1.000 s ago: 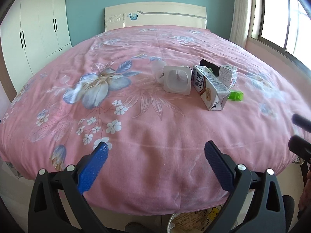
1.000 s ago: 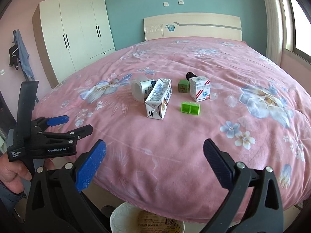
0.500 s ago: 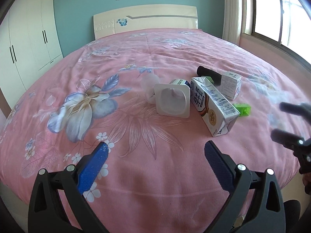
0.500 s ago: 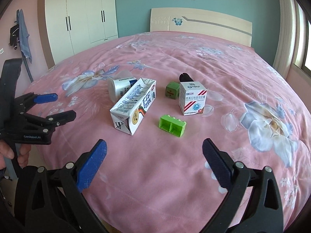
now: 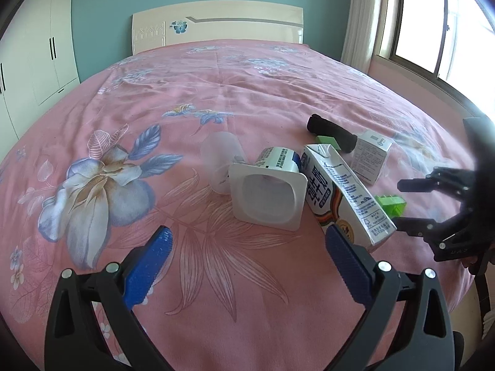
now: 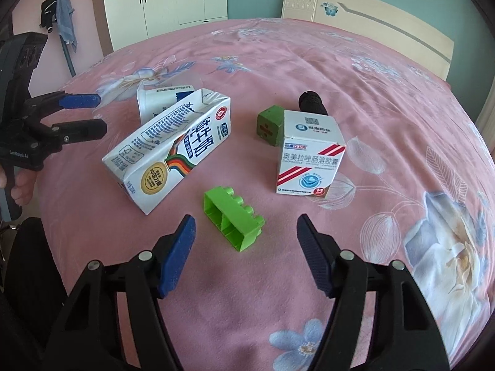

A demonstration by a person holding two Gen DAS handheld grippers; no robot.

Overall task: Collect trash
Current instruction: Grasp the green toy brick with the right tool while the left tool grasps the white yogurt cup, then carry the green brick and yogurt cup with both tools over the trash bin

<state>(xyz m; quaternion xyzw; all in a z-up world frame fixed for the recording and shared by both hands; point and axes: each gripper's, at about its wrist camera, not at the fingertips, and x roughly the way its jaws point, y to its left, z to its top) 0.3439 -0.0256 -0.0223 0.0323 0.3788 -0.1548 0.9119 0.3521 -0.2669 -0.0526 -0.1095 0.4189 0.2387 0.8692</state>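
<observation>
Both grippers over the bed, trash just ahead

My right gripper (image 6: pixel 246 235) is closing on nothing, green toy brick (image 6: pixel 233 218) between its jaws; left gripper (image 5: pixel 247 244) gapes empty. The milk carton (image 6: pixel 170 148) lies flat ahead-left of the right gripper, long axis slanting away rightward: light, crushable I reckon, so pinch across its narrow sides.

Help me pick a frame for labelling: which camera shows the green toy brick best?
The right wrist view. There the green toy brick lies whole and close, its studs and hollow underside both clear, just ahead of the closing, empty right gripper. In the left wrist view only a small corner of it peeks out behind the milk carton.
</observation>
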